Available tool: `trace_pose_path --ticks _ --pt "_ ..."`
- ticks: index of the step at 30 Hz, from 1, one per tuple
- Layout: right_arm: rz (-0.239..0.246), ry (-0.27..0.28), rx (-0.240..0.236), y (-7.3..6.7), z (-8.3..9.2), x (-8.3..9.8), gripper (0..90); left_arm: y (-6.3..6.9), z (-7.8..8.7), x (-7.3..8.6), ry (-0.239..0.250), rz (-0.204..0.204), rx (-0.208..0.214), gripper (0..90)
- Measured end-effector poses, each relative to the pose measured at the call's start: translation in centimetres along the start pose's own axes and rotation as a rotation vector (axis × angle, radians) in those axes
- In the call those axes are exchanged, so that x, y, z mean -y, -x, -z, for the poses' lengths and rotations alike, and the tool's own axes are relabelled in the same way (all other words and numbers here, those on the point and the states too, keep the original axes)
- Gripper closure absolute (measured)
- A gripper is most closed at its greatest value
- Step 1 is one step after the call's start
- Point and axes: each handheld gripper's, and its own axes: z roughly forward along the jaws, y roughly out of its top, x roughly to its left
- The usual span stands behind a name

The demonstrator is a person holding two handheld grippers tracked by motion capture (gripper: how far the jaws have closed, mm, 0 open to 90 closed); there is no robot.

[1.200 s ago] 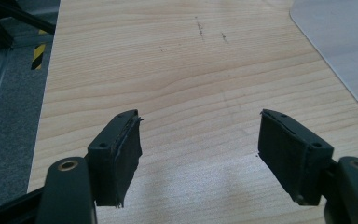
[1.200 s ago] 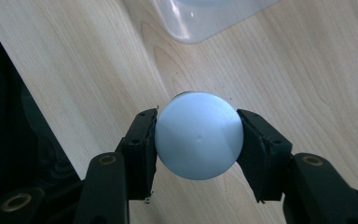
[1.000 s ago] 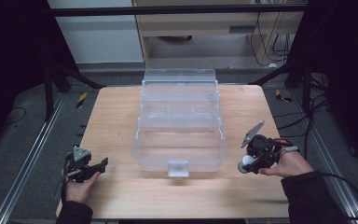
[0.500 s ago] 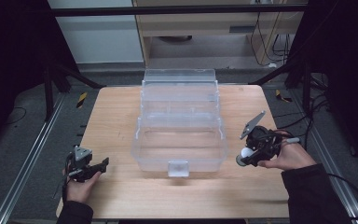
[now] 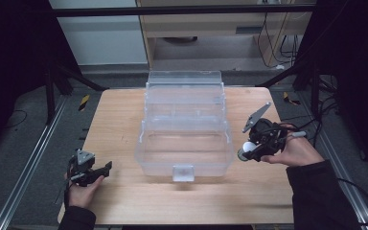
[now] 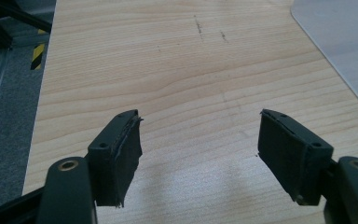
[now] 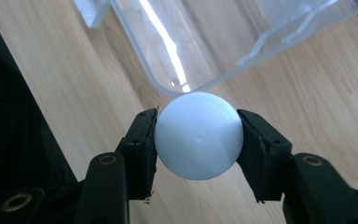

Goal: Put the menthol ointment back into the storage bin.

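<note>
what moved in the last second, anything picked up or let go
The right gripper, shut on the white ball, rose slightly and edged toward the clear box. Nothing was taken or released. The left gripper stayed open and empty near the table's front-left corner; the box didn't move.

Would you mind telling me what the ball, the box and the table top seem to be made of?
Ball: probably smooth matte white plastic, with an even soft sheen and a tiny moulding dimple. Box: clear glossy plastic; the table's grain shows through its walls and a bright glare streak runs along one. Table: light wood or wood-look laminate, matte, with visible grain lines and a few scuffs.
</note>
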Motion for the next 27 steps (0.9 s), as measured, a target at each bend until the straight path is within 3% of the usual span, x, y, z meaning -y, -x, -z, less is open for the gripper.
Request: trace_pose_path --ticks 12,27 --pt "0.021 0.017 -0.013 0.2 -0.5 -2.9 50.4 0.0 0.0 0.0 -0.001 -0.002 0.001 29.6" --pt "0.050 0.016 -0.031 0.8 -3.9 -5.2 50.4 -0.1 0.0 0.0 0.002 -0.001 -0.001 29.7"
